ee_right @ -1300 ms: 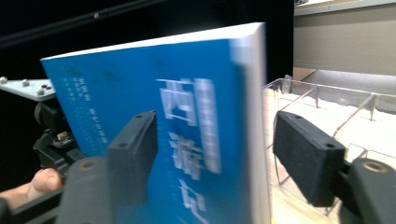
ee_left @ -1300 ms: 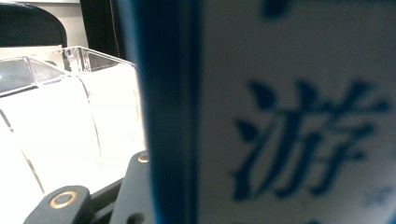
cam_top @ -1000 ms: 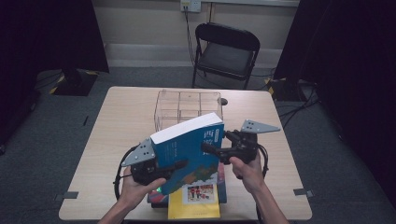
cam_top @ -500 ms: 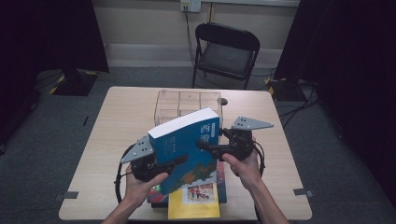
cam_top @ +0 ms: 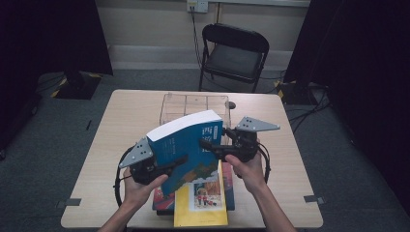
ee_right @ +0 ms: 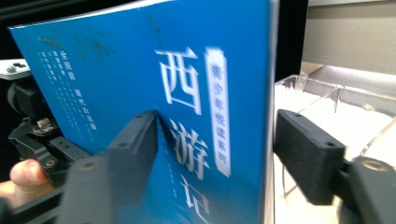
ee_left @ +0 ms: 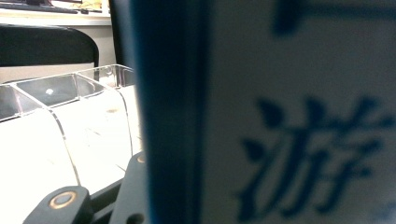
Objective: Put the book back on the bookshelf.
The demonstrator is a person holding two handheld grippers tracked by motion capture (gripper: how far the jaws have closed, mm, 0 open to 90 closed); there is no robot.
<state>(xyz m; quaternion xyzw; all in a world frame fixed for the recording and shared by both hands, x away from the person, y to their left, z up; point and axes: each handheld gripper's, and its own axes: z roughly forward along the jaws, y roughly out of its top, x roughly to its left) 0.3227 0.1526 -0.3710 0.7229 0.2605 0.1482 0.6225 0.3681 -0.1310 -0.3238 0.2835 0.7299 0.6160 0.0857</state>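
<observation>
Blue book (cam_top: 186,145) tilted, clamped in left claw (cam_top: 164,169); right claw (cam_top: 212,145) straddles spine (jaws not pressing).

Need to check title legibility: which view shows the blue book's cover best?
Right gripper view: the blue book fills it, cover characters sharp. High view shows it whole but small. Left gripper view catches a blurred close-up strip.

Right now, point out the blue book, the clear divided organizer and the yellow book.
blue book (cam_top: 186,145), high view, front cover
clear divided organizer (cam_top: 193,104), high view, a middle divider wall
yellow book (cam_top: 186,212), high view, cover's lower left part
</observation>
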